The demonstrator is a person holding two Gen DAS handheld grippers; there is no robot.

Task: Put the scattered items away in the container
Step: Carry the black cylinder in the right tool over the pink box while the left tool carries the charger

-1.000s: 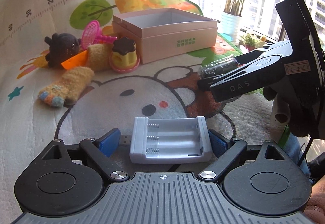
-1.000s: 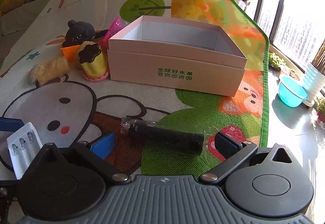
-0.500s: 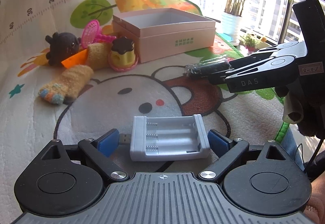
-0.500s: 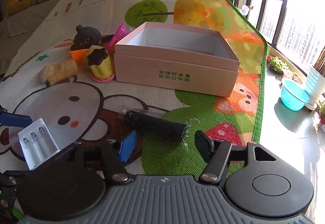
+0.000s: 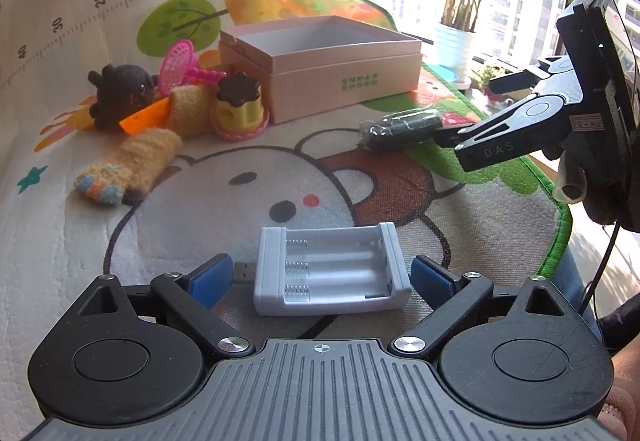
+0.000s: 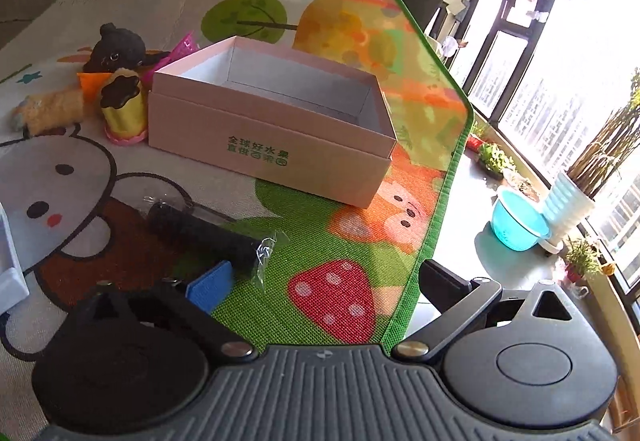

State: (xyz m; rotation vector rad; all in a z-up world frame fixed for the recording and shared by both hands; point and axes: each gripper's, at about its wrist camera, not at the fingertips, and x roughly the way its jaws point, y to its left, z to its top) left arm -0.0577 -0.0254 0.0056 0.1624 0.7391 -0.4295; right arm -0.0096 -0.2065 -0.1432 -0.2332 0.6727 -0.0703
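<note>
A white battery holder lies on the play mat between the blue pads of my left gripper. Its jaws are opening, with a small gap on each side. The black cylinder in clear wrap lies on the mat, its near end beside the left pad of my right gripper. That gripper's jaws are opening with only mat between them. From the left wrist view the right gripper hovers just right of the cylinder. The open pink box stands behind, with nothing visible inside.
Left of the box sit a black plush, a pink net toy, an orange wedge, a yellow knitted sock and a yellow pudding toy. The mat's green edge borders a floor with a blue basin and plant pots.
The right gripper narrowed, then spread again and swung right, so the cylinder now lies left of its jaws instead of between them. The left pads stand slightly farther from the battery holder.
</note>
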